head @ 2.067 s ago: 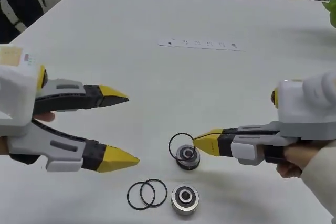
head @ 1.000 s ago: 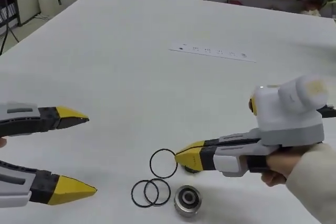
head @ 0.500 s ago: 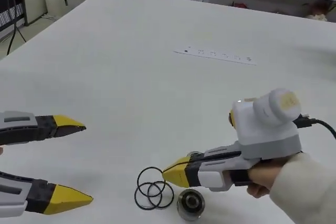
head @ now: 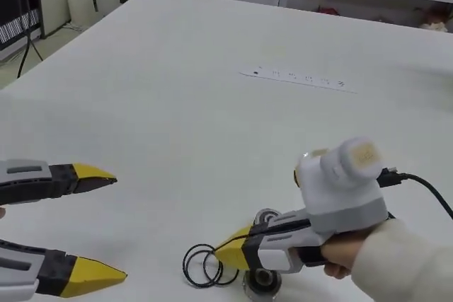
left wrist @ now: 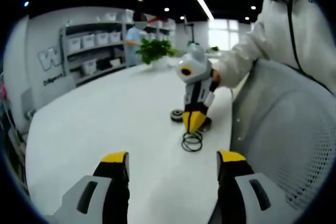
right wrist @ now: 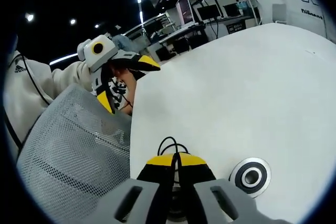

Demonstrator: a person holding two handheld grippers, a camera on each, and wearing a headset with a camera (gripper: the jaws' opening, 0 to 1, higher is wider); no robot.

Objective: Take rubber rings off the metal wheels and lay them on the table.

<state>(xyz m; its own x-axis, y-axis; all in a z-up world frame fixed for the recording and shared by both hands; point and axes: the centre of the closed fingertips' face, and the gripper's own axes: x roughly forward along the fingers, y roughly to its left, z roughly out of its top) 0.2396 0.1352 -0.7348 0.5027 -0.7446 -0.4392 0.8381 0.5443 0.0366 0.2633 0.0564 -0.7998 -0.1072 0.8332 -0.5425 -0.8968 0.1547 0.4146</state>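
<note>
since half a second ago the right gripper [head: 225, 254] has sunk lower and come nearer the person, bringing its rubber ring [head: 192, 257] down onto the two loose rubber rings [head: 218, 272] on the table [head: 212, 68]. in the head view its jaws are pressed together with the ring's edge caught at the tips. one metal wheel [head: 266, 216] sits just behind the jaws and another wheel [head: 260, 283] just under them, close to the table's near edge. the left gripper [head: 120, 225] hangs well off from those tips, its jaws spread wide around nothing. bare tabletop runs far ahead of both claws.

from the left gripper view, the two yellow tips stand far apart and empty. straight ahead of them the right gripper points down at the stacked rings, with a wheel on either side of its jaws. the table's edge runs close beside the rings, against the person's pale coat; on the other side the top lies open and wide.

from the right gripper view, the jaws meet in a closed seam and a thin black loop stands just past the tips. a wheel lies beside the jaws. the table's edge runs close on the other side, a grey mesh surface [right wrist: 73, 145] beyond it, and the open left gripper is above that.
</note>
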